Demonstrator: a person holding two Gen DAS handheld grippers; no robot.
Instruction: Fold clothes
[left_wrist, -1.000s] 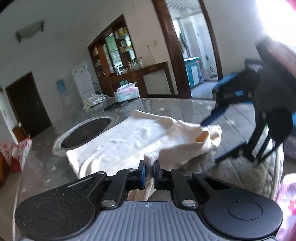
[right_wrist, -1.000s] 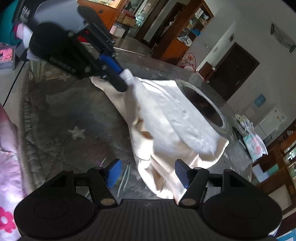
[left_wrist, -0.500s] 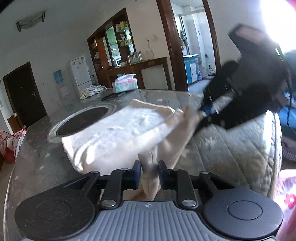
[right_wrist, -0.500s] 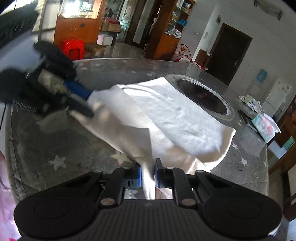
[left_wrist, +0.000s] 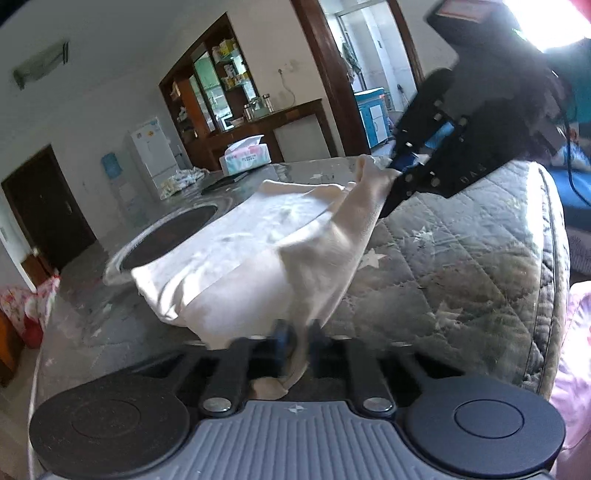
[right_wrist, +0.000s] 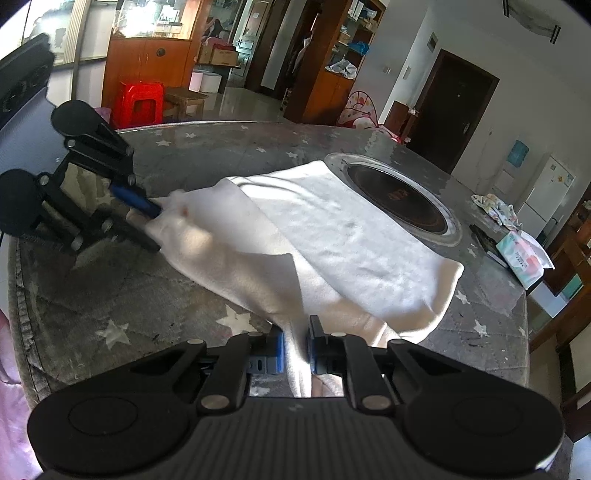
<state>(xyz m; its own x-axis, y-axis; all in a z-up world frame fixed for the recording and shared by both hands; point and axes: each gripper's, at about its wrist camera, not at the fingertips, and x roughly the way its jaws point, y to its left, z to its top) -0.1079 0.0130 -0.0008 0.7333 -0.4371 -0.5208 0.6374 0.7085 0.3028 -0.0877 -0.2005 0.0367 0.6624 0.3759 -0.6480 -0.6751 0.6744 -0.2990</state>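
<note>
A cream-white garment (left_wrist: 258, 243) lies partly folded on a round table with a grey quilted star-pattern cover (left_wrist: 461, 266). My left gripper (left_wrist: 297, 338) is shut on one near corner of the garment. My right gripper (right_wrist: 295, 345) is shut on the other near corner. Each gripper shows in the other's view, the right one (left_wrist: 400, 170) and the left one (right_wrist: 151, 214), pinching cloth. The near edge of the garment (right_wrist: 258, 266) is lifted off the table between them; the rest lies flat.
A round dark inset hob (right_wrist: 399, 199) sits in the table middle, partly under the garment. A tissue box (left_wrist: 245, 158), a crumpled cloth (left_wrist: 181, 181) and a dark flat object (right_wrist: 487, 243) lie at the far side. A red stool (right_wrist: 138, 103) stands beyond the table.
The right gripper, open a second ago, has closed on the garment's corner. Both grippers have raised the near edge and drawn it taut between them.
</note>
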